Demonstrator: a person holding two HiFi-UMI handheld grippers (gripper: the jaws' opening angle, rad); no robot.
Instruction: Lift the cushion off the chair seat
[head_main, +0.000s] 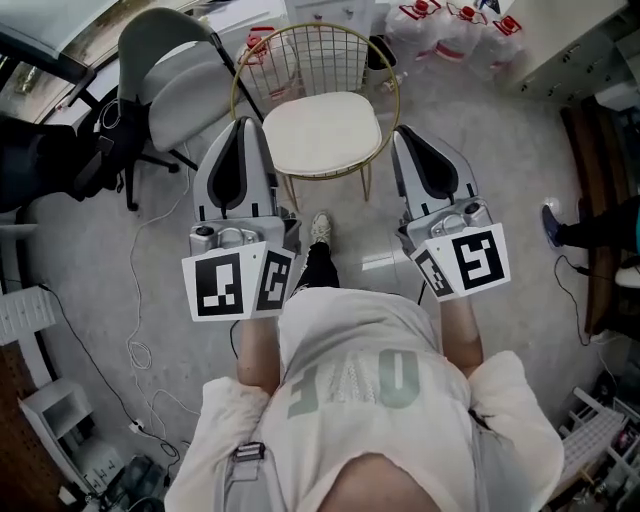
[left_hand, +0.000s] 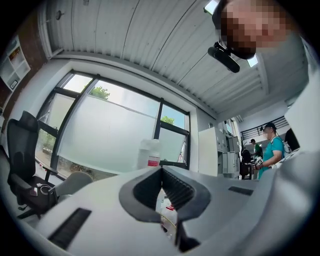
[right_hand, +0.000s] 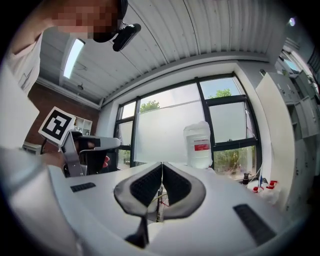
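- Cushion (head_main: 322, 132): cream, round-cornered, lying flat on the seat of the gold wire chair (head_main: 312, 62). It is not yet touched.
- Left gripper (head_main: 243, 122): clenched, pads meeting at the tip, nothing between them. It sits just left of the cushion's left edge.
- Right gripper (head_main: 398, 130): also clenched and empty, just right of the cushion's right edge.
- Both gripper views look level at the windows and do not show the cushion, so judge the approach from the head view.
- Step in hand, as I read it: bring both grippers to the cushion's sides for a two-point pick.
- Do first: spread both jaws before they reach the edges. Shut tips would only push the cushion about.
- Tip each gripper down so one jaw slides under the rim and the other lands on top, taking a good bite of the soft edge.
- Close both sides at matching points and raise them together, keeping the cushion level.
- Risks: the wire frame looks light and a jaw could snag it or drag the chair. If the cushion is tied on, which I cannot tell, the chair would lift with it.
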